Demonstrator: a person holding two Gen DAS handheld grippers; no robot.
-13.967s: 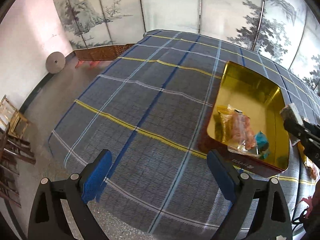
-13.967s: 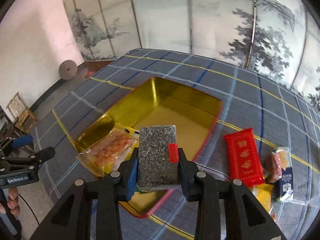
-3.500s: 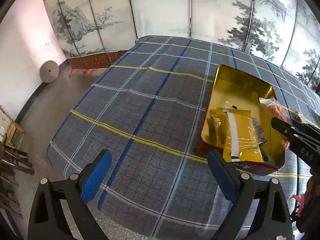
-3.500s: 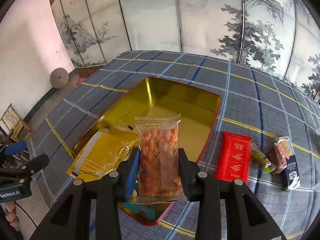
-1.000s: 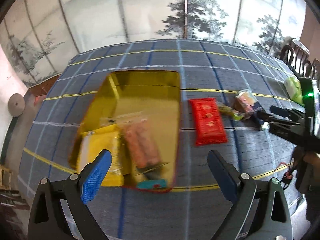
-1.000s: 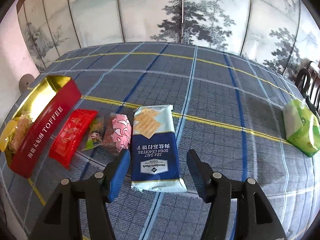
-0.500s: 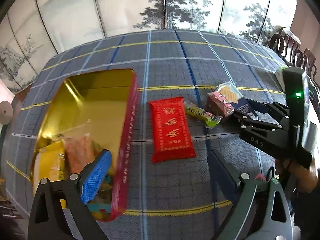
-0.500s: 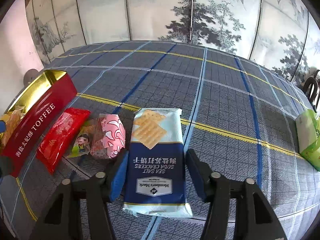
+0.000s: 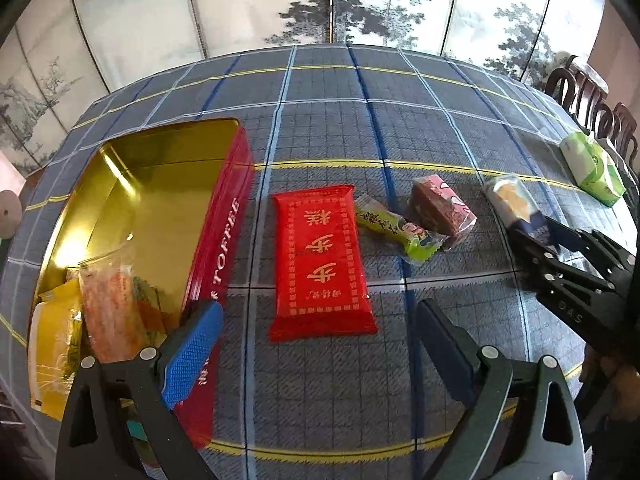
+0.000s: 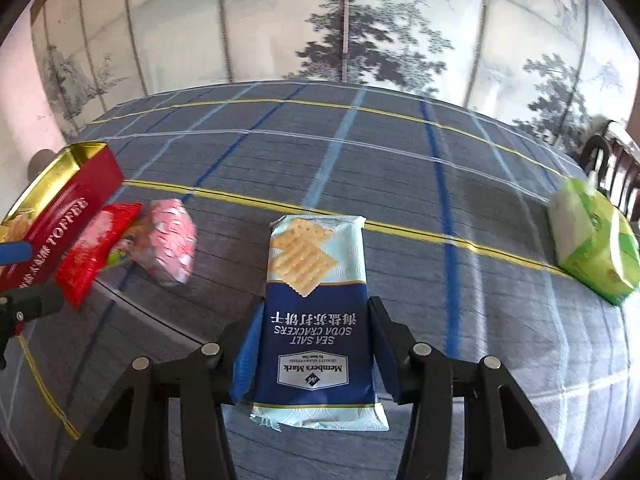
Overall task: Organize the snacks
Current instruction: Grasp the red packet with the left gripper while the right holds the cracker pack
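Jaws pinched in on both flanks of the sea salt soda cracker pack [image 10: 316, 312], the right gripper [image 10: 314, 344] has it squeezed between the blue pads, pack lying on the plaid tablecloth [image 10: 400, 168]. The left gripper [image 9: 320, 344] hovers wide open and empty over the red packet [image 9: 320, 256]. This looks like the pick-up step; next calls for a lift and a carry past the pink snack [image 10: 170, 236] to the red toffee tin [image 10: 60, 208].

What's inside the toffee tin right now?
The toffee tin holds a clear orange snack pack and a yellow packet at its near end; the far half shows bare gold floor. Whatever lies beneath those packs, behind the left claw, is hidden.
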